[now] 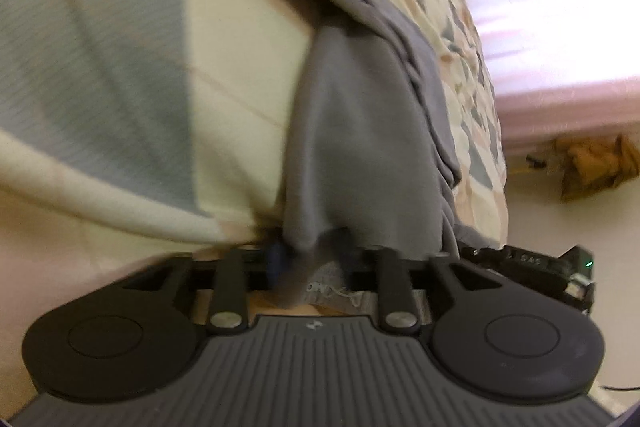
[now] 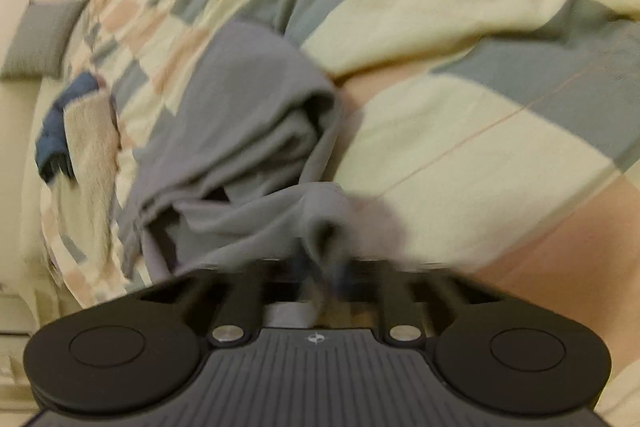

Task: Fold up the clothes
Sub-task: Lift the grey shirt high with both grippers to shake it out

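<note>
My left tongs (image 1: pixel 308 259) and right tongs (image 2: pixel 324 259) both pinch the grey shirt (image 2: pixel 240 131), which lies mid-frame on the checked blanket (image 2: pixel 460 147); a grey pillow (image 2: pixel 44 39) sits upper left

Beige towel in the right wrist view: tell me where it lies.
The beige towel lies at the left of the right wrist view on the checked bedspread, just left of the grey garment, with dark blue cloth beside it.

My left gripper's fingertips (image 1: pixel 304 259) hide under the grey cloth (image 1: pixel 352 147). My right gripper (image 2: pixel 324 267) looks blurry.
</note>
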A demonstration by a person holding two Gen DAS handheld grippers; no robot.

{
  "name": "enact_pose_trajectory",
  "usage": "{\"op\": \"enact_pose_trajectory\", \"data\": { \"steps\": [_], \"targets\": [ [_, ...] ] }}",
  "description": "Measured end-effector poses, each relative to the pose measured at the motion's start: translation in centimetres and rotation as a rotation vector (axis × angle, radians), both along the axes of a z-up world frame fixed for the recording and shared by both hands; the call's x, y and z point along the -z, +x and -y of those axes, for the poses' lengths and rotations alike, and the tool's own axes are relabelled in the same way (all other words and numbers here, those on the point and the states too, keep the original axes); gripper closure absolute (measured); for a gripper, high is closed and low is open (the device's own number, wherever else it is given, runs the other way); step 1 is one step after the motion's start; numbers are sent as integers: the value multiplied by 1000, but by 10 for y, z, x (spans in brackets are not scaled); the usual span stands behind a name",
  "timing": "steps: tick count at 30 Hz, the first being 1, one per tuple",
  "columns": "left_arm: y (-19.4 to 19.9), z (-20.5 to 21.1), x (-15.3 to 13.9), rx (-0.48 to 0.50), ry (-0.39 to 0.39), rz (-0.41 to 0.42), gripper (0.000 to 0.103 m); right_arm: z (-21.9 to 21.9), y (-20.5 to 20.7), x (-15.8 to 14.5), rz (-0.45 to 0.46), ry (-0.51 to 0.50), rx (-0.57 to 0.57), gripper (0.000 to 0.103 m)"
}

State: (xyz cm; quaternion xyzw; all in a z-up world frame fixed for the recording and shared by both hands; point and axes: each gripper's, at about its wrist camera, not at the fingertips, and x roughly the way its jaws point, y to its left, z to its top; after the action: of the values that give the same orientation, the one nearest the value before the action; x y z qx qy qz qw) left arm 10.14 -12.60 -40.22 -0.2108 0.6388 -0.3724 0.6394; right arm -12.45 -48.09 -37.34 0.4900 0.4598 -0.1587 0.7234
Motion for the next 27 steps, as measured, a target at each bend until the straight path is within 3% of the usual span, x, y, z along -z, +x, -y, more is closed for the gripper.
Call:
{"op": "enact_pose_trajectory", "data": {
  "steps": [3, 5, 10, 14, 17, 22, 24, 26, 27],
  "targets": [
    [-8, -2, -28, 23, -4, 53, 100, -3, -10, -22, 21, -29, 1, 97],
    [-14, -18, -62, 1, -47, 75, 100, -2, -20, -46, 37, -14, 28, 97],
    [-13, -79, -183, -110, -172, 172, 100, -21, -31, -134, 117, 83, -52, 97],
    [29, -104, -275, -193, -294, 255, 101, -43, -9, -219, 327, 240, -104, 97],
    [101, -89, -342, -198, -334, 375, 103, -38, 46, -276, 421, 270, -125, 97],
    [223, -41, -464, -190, -234, 596, 103, -3, 186, -353, 414, 226, -30, 96],
    [246, -23, -504, -172, -148, 663, 103, 1, 219, -397, 479, 123, -10, 97],
    [245, -17, -514, -145, -80, 686, 93, 2, 222, -426, 539, 71, 12, 97],
    [239, -14, -508, -131, -55, 696, 81, 1, 215, -432, 555, 53, 14, 97]
  ]
}}
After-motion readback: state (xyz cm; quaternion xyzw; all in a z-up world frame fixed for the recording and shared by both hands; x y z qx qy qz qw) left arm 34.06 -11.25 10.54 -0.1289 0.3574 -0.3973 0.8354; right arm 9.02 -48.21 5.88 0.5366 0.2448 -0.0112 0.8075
